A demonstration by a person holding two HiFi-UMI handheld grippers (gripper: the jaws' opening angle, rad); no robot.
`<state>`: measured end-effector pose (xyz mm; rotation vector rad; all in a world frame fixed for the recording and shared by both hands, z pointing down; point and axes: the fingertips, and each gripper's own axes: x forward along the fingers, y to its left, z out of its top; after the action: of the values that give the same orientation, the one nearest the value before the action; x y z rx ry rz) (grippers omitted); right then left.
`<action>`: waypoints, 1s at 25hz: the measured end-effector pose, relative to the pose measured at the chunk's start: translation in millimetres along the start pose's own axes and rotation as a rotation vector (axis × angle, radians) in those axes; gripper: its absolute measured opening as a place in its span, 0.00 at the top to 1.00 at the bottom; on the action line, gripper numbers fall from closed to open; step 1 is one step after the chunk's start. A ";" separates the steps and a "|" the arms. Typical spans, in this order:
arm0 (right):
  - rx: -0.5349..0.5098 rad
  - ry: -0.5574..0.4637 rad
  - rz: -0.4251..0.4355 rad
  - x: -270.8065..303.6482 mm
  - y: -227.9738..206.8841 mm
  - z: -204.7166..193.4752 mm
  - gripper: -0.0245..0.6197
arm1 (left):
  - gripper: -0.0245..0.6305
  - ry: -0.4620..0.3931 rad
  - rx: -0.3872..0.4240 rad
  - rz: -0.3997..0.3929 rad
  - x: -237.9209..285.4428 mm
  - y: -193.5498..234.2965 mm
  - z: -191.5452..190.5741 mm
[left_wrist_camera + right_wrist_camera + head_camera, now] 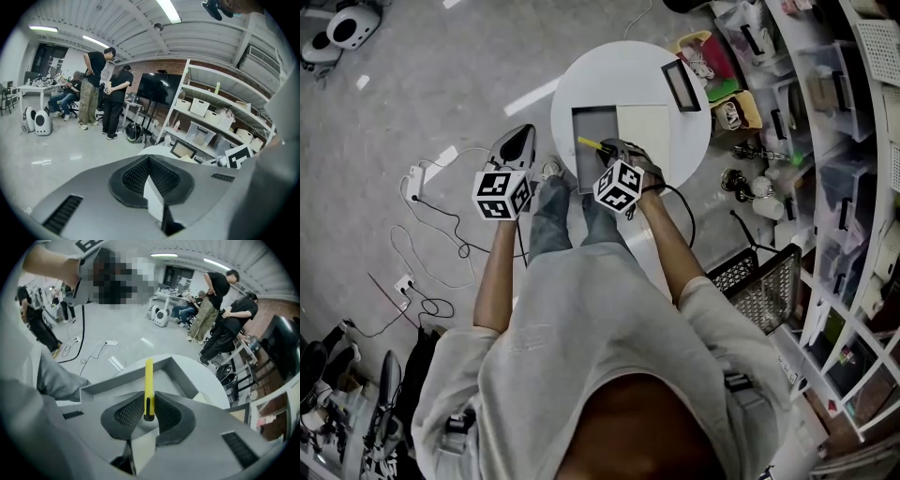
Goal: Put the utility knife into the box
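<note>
Knife status first: the yellow utility knife [148,378] is clamped between the two pads [126,412] of my right gripper [149,399]. The pads press on its dark rear end from both sides. The yellow body runs straight out past the fingertips, centred in the gap, and points away from the camera.

In the right gripper view the knife sits over the open grey box [117,377], with its far tip up near the box's far corner. I can't tell whether the knife touches the box floor or hangs just above it.

In the head view the right gripper [614,155] is at the near end of the box [595,117]. The utility knife [591,144] pokes out of it leftward across the box's inside. The box rests on the round white table [581,75], near its front edge. A pale flat panel [642,127] lies touching the box's right side, and a dark-framed rectangle [681,84] sits further back on the table.

My left gripper [517,141] is off the table, over the floor just left of it, well apart from the knife. In the left gripper view its jaws [149,161] are closed together with nothing between them. It points out into the room, where a few people stand [93,89].
</note>
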<state>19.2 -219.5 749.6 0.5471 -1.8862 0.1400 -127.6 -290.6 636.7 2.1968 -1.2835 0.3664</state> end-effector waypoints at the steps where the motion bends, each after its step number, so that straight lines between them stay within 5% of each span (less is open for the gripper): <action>1: -0.040 0.018 0.002 2.6 0.4 -0.6 0.83 | 0.93 0.000 -0.002 0.002 -0.6 0.7 -0.4; 13: -0.351 0.228 0.016 29.5 1.1 -15.0 0.83 | 0.93 -0.007 -0.019 0.018 -5.5 4.1 -3.2; 23: -0.365 0.250 0.053 43.0 5.9 -18.5 0.83 | 0.93 -0.013 -0.028 0.031 -10.3 11.4 -4.1; 25: -0.346 0.250 0.067 44.0 7.3 -18.5 0.74 | 0.93 -0.012 -0.030 0.032 -11.6 12.6 -4.4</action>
<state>19.5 -219.9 797.9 0.2188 -1.6376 -0.0722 -144.1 -284.6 638.7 2.1586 -1.3230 0.3447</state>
